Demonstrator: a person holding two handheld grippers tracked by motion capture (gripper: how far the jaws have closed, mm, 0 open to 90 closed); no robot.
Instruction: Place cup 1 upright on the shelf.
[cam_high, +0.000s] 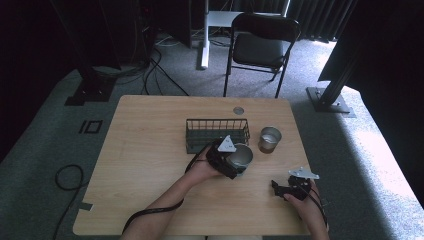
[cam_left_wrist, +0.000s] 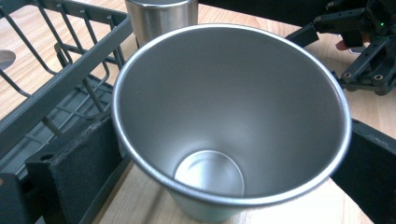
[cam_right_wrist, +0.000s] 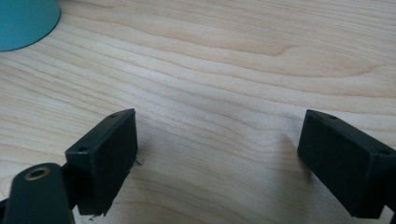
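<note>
The left claw (cam_high: 231, 161) hides the cup's (cam_high: 242, 156) near side. The teal object (cam_right_wrist: 23, 21) is cut off at the frame corner.

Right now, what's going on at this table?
A person is working with a gripper in each hand. The left gripper is closed around a steel cup, its jaws on either side of the cup, right in front of the dark wire basket. A second steel cup stands upright on the table to the right of the basket. The right gripper is open and holds nothing, low over bare wood near the table's front right edge.
</note>
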